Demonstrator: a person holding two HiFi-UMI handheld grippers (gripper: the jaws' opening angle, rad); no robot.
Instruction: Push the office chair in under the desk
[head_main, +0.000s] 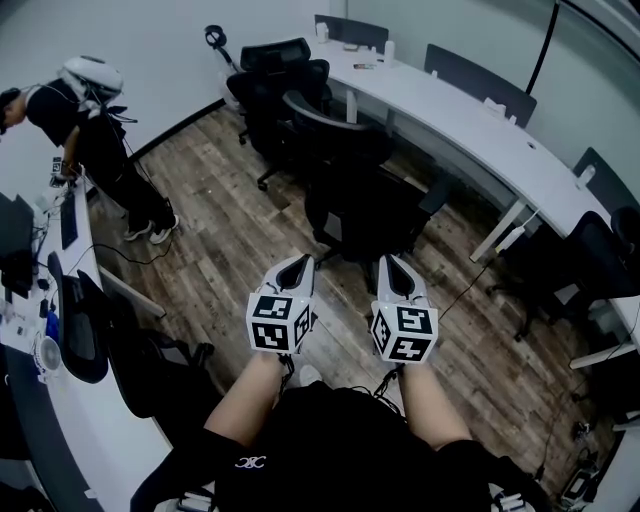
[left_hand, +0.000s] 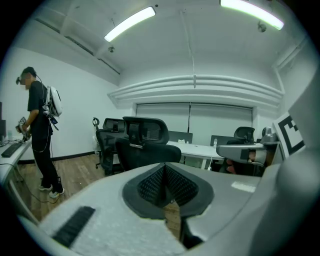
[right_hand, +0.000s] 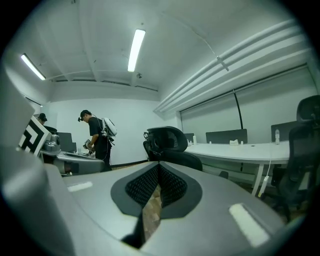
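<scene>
A black office chair (head_main: 352, 195) stands on the wood floor, pulled out from the long white desk (head_main: 455, 118), with its back towards me. My left gripper (head_main: 298, 264) and right gripper (head_main: 391, 263) are side by side just short of the chair's back, not touching it. Both are shut with nothing between the jaws. In the left gripper view the left gripper (left_hand: 165, 176) points at the chair's backrest (left_hand: 146, 146) with the desk (left_hand: 197, 148) beyond. Beyond the right gripper (right_hand: 159, 173) in its own view are the chair (right_hand: 170, 145) and the desk (right_hand: 242, 150).
A second black chair (head_main: 283, 78) stands farther along the desk. A person (head_main: 105, 135) stands at the left by another desk (head_main: 60, 430) with chairs (head_main: 135, 350). Another chair (head_main: 590, 262) sits at the right. Cables run across the floor (head_main: 225, 255).
</scene>
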